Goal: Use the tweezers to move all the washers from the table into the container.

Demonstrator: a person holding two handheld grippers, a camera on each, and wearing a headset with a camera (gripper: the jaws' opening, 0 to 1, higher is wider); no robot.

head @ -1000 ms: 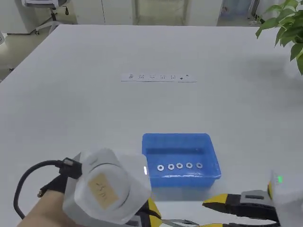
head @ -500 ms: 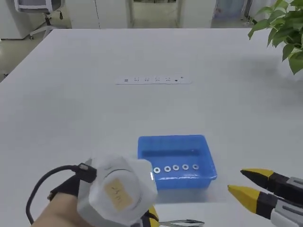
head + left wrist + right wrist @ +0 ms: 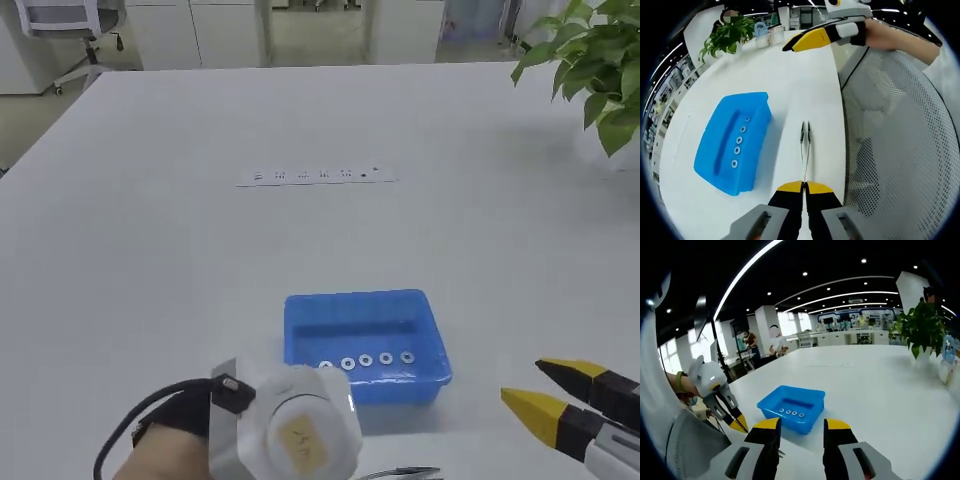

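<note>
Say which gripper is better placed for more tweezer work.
Left: the left gripper is shut on the slim metal tweezers beside the blue plastic container; the right gripper hangs open, holding nothing.

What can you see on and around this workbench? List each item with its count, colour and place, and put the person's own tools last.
table: one, white, under everything.
container: one, blue, near side of the table.
washers: five, silver, in a row inside the container.
tweezers: one pair, grey metal, gripped in the left tool, beside the container.
power strip: one, white, beyond the container.
plant: one, green, far right.
chair: one, pale, beyond the far left corner.
left tool: yellow-tipped, shut on the tweezers.
right tool: yellow-tipped, open, right of the container.
</note>
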